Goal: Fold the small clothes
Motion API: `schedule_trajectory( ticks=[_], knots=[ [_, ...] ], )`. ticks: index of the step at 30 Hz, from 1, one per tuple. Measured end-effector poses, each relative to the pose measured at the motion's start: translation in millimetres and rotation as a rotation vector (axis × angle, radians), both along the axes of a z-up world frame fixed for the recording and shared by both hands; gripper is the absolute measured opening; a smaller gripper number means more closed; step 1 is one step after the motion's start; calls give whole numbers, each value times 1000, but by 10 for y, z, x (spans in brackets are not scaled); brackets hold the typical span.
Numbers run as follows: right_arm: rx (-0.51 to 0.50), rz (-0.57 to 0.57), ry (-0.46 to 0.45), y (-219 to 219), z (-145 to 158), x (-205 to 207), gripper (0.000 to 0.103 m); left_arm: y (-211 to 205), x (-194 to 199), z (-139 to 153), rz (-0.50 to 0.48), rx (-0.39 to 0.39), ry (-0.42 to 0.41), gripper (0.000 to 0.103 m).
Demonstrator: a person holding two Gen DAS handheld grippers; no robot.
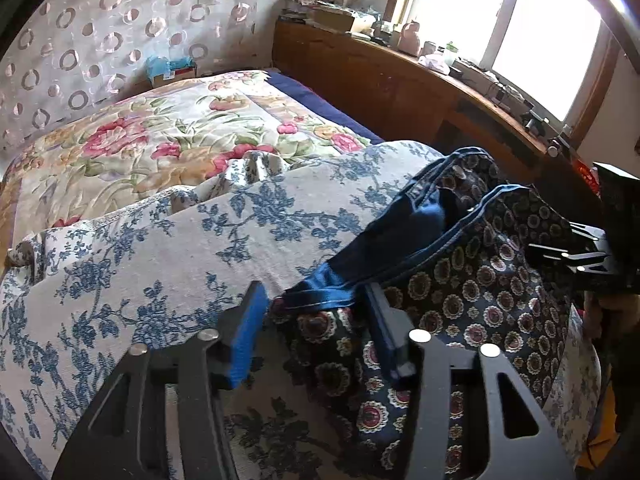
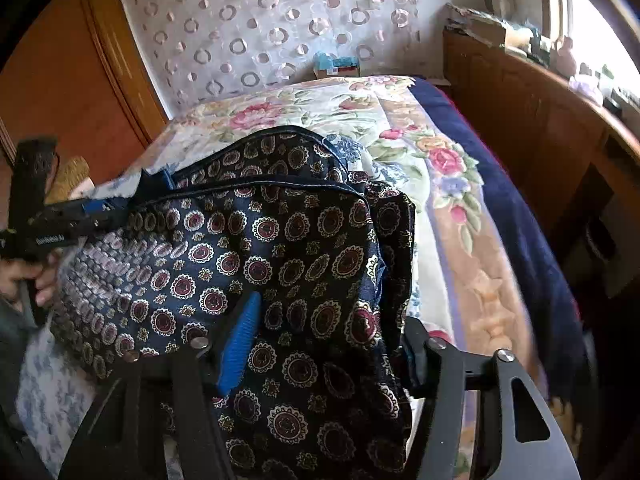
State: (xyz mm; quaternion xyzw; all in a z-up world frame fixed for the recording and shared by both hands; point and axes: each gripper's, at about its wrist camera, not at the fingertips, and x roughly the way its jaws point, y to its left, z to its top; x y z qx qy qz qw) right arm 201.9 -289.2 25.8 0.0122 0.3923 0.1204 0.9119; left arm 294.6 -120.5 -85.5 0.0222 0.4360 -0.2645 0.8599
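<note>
A small dark navy garment (image 1: 460, 280) with a round medallion print and a blue waistband lies on a white cloth with blue flowers (image 1: 180, 264) on the bed. My left gripper (image 1: 316, 312) is open, its blue-padded fingers (image 1: 250, 336) standing either side of the waistband corner. My right gripper (image 2: 328, 340) is open, its fingers (image 2: 240, 344) spread around a thick fold of the same garment (image 2: 300, 248) at its right edge. The left gripper shows at the left of the right wrist view (image 2: 60, 216), and the right gripper at the right of the left wrist view (image 1: 576, 252).
A floral quilt (image 1: 160, 132) covers the bed beyond the cloth, over a navy sheet (image 2: 520, 208). A wooden sideboard (image 1: 400, 84) with clutter runs along the right under a bright window. A circle-patterned curtain (image 2: 260, 32) hangs behind the bed. A small box (image 2: 336, 66) sits at the bed's head.
</note>
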Motion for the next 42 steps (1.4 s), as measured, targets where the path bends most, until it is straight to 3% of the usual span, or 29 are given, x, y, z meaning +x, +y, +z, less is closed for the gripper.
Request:
schedule_trajectory(
  ticks=[3,6,8,9,23,32,42],
  knots=[
    [12,9,12,15,-2,32,57,-4,-2,2,-4,-8,2,41],
    [18,3,6,5,-3,20,47,-8,-6,1,-15,-35,20,20],
    [3,0,-11,28,14,1,36,-41,-26,13,-16,-38,22,14],
    [2,10,-24,36,35,-23,13,-49,-46,28,-14,-36,15,10],
    [-37,100,-163,343,217,-334,8,257,-735,735,42,-62,-198,7],
    [-45,215,-248,869,417,-293,8,921,-1108,1077,167,-29,-303,7],
    [-81,359,-306,1599,483,40,8,1661,-1323,1194,320,3,-355,7]
  ],
)
